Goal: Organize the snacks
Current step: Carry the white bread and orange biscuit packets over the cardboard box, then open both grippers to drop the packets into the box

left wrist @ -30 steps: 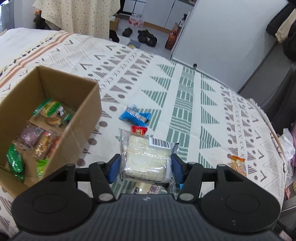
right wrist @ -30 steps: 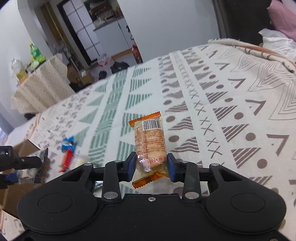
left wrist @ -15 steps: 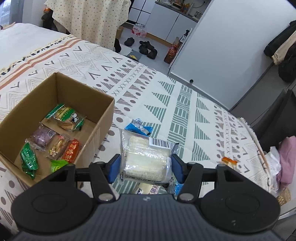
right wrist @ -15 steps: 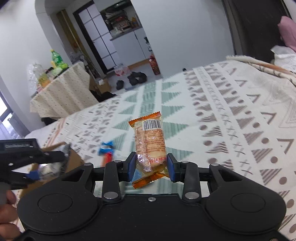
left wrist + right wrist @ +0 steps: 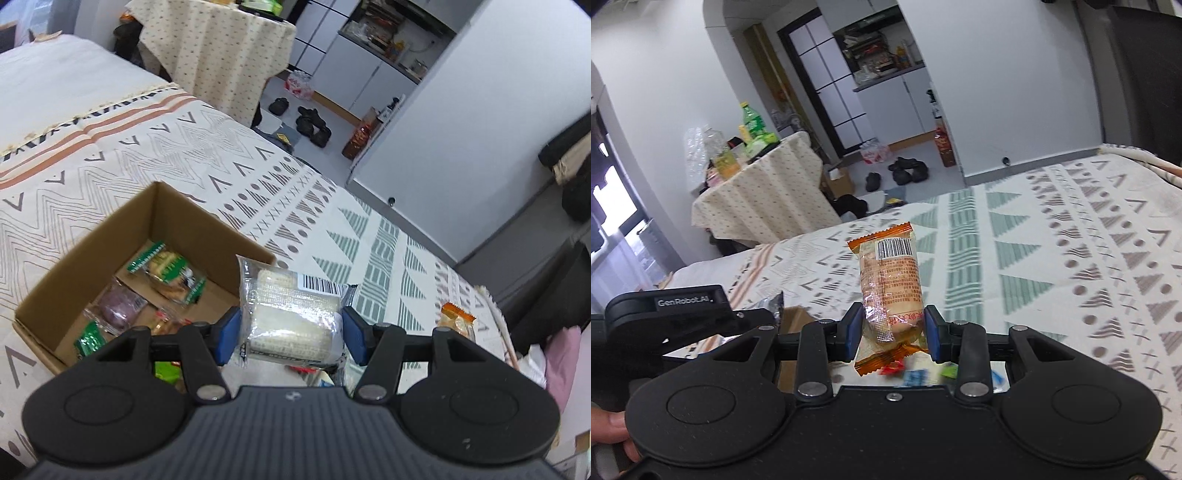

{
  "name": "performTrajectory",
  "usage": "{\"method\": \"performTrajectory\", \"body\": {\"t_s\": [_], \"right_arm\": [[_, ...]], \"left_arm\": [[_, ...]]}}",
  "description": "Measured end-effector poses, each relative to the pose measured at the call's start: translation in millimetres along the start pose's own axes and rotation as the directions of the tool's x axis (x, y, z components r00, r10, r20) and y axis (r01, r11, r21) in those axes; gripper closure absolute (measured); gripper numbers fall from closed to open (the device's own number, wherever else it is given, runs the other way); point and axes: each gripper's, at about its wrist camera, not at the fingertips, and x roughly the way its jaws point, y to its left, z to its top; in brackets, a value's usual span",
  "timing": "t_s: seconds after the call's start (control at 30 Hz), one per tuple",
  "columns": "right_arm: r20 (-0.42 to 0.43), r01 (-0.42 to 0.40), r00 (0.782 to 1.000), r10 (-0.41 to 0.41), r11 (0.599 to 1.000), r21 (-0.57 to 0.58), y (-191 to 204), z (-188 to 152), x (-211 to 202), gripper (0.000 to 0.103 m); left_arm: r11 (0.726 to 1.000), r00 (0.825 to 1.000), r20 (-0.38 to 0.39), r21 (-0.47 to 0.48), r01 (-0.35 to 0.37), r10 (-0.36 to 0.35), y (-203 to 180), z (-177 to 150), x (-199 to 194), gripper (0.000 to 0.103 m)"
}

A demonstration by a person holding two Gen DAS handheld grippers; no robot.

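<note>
Both grippers are clenched on snacks: the left gripper (image 5: 291, 332) grasps a clear pack of pale crackers (image 5: 291, 317) between its blue pads, barcode end up, and the right gripper (image 5: 892, 332) grasps an orange-edged cake packet (image 5: 890, 284) standing upright, barcode at the top. Just left of the held crackers sits an open cardboard box (image 5: 92, 254) on the patterned bedspread (image 5: 369, 258); inside lie a green-edged biscuit pack (image 5: 166, 269), a purple bun packet (image 5: 118, 310) and a small green packet (image 5: 88, 341). In the right wrist view, the left gripper's black body shows at the left edge, with a fingertip (image 5: 611, 430) of the person below it. Small loose snacks (image 5: 916, 374) lie blurred on the bed beneath the right gripper. Beyond the bed stand a cloth-draped table (image 5: 757, 199) with bottles, shoes (image 5: 310, 123) on the floor, and white cabinets (image 5: 369, 77).
</note>
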Motion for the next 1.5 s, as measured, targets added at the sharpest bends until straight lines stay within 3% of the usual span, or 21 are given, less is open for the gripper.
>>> {"method": "performTrajectory", "body": {"t_s": [0.13, 0.33, 0.7, 1.17, 1.27, 1.37, 1.5], "right_arm": [[-0.001, -0.025, 1.000, 0.025, 1.000, -0.012, 20.5, 3.2, 5.6, 0.068], [-0.013, -0.064, 0.998, 0.064, 0.998, -0.025, 50.4, 4.1, 15.8, 0.068], [-0.075, -0.121, 0.990, 0.118, 0.992, -0.043, 97.6, -9.8, 47.0, 0.068], [-0.142, -0.036, 0.989, 0.030, 0.998, -0.041, 124.5, -36.7, 87.0, 0.068], [-0.147, -0.025, 0.989, 0.019, 0.999, -0.041, 126.7, -37.2, 91.6, 0.065], [-0.155, -0.034, 0.988, 0.025, 0.998, -0.054, 128.8, -37.9, 90.8, 0.054], [-0.138, -0.019, 0.990, 0.010, 0.997, -0.069, 122.5, -35.8, 78.0, 0.049]], "left_arm": [[0.998, 0.997, 0.047, -0.015, -0.060, 0.061, 14.0, 13.0, -7.0, 0.046], [0.994, 0.993, 0.078, -0.068, -0.083, 0.088, 39.2, 32.9, -12.7, 0.046], [0.982, 0.993, 0.025, -0.156, -0.107, 0.112, 80.6, 47.4, 3.5, 0.045], [0.977, 0.994, -0.012, -0.181, -0.111, 0.111, 96.2, 48.8, 18.4, 0.040], [0.975, 0.994, -0.019, -0.191, -0.111, 0.109, 98.3, 48.8, 19.3, 0.037], [0.975, 0.994, -0.024, -0.192, -0.108, 0.105, 96.8, 48.3, 19.6, 0.031], [0.979, 0.995, -0.033, -0.179, -0.102, 0.097, 87.3, 45.1, 21.6, 0.016]]}}
